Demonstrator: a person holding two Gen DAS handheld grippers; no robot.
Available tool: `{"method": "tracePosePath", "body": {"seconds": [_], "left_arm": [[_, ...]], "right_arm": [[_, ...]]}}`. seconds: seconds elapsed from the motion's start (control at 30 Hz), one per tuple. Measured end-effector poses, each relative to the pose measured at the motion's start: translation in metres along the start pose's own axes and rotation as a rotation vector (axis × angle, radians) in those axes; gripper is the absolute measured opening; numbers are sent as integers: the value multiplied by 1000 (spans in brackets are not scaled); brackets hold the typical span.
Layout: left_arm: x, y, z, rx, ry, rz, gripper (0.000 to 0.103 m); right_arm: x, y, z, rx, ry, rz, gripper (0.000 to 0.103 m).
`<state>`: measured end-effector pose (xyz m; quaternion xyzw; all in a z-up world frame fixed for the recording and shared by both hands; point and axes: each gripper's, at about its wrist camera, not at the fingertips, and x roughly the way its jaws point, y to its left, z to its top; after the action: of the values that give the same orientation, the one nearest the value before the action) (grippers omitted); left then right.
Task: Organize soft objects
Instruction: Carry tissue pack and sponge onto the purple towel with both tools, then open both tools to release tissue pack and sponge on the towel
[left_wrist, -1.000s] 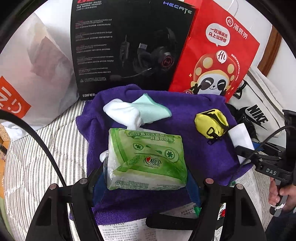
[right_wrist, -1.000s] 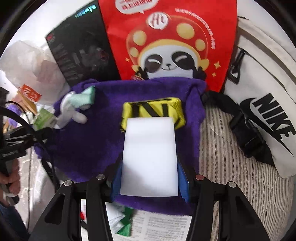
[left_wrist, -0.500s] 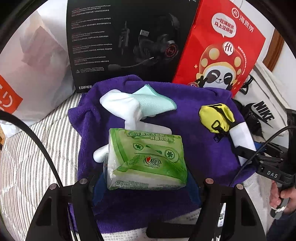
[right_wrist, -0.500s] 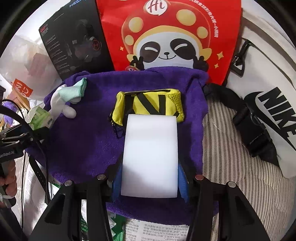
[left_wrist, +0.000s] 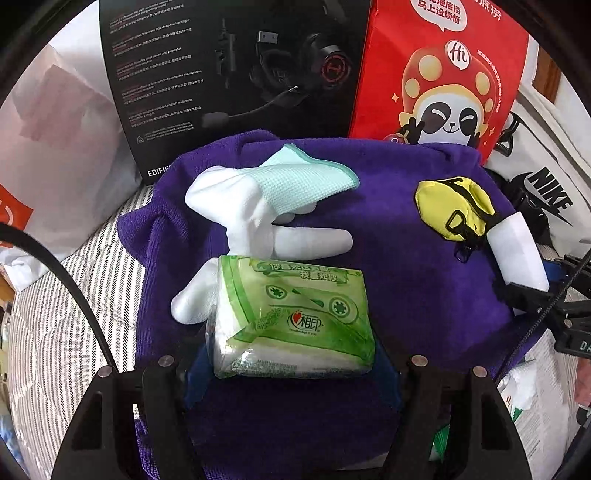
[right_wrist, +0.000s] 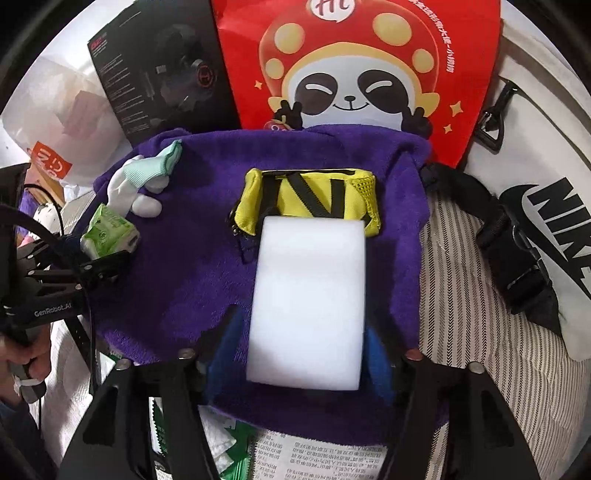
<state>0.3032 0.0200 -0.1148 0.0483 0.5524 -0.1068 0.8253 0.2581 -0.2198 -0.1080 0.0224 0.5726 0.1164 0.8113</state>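
the left gripper is clamping a green tissue pack by its near end, the soft pack bulging between the blue pads, and it is hanging low over the near part of the purple towel, which is probably serving as the collecting spot for the soft things. the right gripper is gripping a white sponge block the same way, by the near end so the far end is free to be set down; that end is reaching over the towel's middle to just meet the yellow pouch. beyond the tissue pack on the towel, a white glove is lying with a mint cloth draped over it. behind the towel's far edge a black headset box and a red panda bag are standing upright, likely just a backdrop. both loads look ready for placing beside their neighbours.
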Motion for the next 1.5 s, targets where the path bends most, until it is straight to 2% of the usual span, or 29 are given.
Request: {"method": "tracePosePath", "body": {"seconds": [0.2, 0.23, 0.37, 0.5, 0.63, 0.77, 0.93, 1.1, 1.2, 1.3, 1.33, 1.37, 1.43, 1.5], "left_arm": [[2, -4, 2, 8, 3, -18, 81], [2, -3, 2, 4, 4, -15, 83], [-4, 4, 2, -24, 7, -33, 86], [-17, 6, 3, -23, -4, -16, 92], [-31, 8, 3, 9, -19, 40, 92], [-48, 5, 1, 4, -33, 38, 92], [-62, 7, -16, -3, -11, 14, 92], [-82, 14, -43, -7, -12, 11, 92], [-90, 21, -57, -17, -11, 4, 92], [-94, 28, -72, -34, -4, 10, 92], [-95, 30, -76, -39, 0, 9, 92], [-95, 32, -82, -43, 8, 6, 92], [-95, 35, -90, -49, 16, 10, 92], [-95, 36, -98, -53, 22, 6, 92]], "right_arm": [[-1, 6, -2, -29, 10, -30, 73], [-3, 6, -3, -31, 5, -37, 81], [-20, 7, -2, -36, -42, -74, 87], [-39, 7, 0, -33, -85, -63, 87], [-62, 10, -3, -31, -125, -59, 87], [-80, 17, -20, -27, -141, -31, 87], [-85, 31, -51, -27, -125, -3, 87], [-63, 35, -74, -12, -71, 29, 85], [-47, 34, -77, -9, -51, 13, 79], [-36, 37, -75, -24, -55, 32, 76], [-31, 40, -74, -33, -49, 29, 70], [-26, 43, -74, -47, -39, 21, 55], [-21, 47, -76, -72, -41, 29, 47], [-25, 51, -80, -102, -59, 1, 22]]}}
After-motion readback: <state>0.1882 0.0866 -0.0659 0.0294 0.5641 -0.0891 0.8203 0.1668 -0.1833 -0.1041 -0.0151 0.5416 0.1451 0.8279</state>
